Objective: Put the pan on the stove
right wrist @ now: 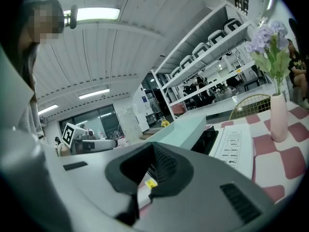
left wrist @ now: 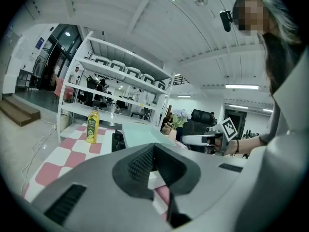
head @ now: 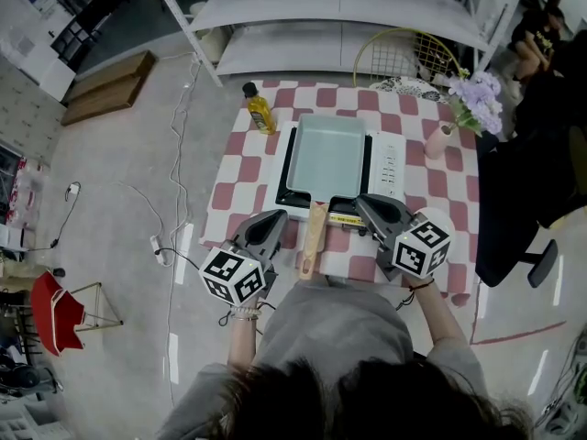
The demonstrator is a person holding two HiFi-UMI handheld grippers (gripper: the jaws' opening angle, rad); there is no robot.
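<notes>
A pale green rectangular pan sits on the white tabletop stove, its wooden handle pointing toward me. Left of the handle, my left gripper hovers over the table's front edge, jaws shut and empty. My right gripper is to the right of the handle by the stove's front corner, also shut with nothing in it. In the left gripper view the closed jaws point at the pan. The right gripper view shows its closed jaws with the pan and the stove's control panel beyond.
The table has a red-and-white checked cloth. A yellow oil bottle stands at the back left. At the right a pink vase holds purple flowers, with a gold wire basket behind. White shelving runs along the back.
</notes>
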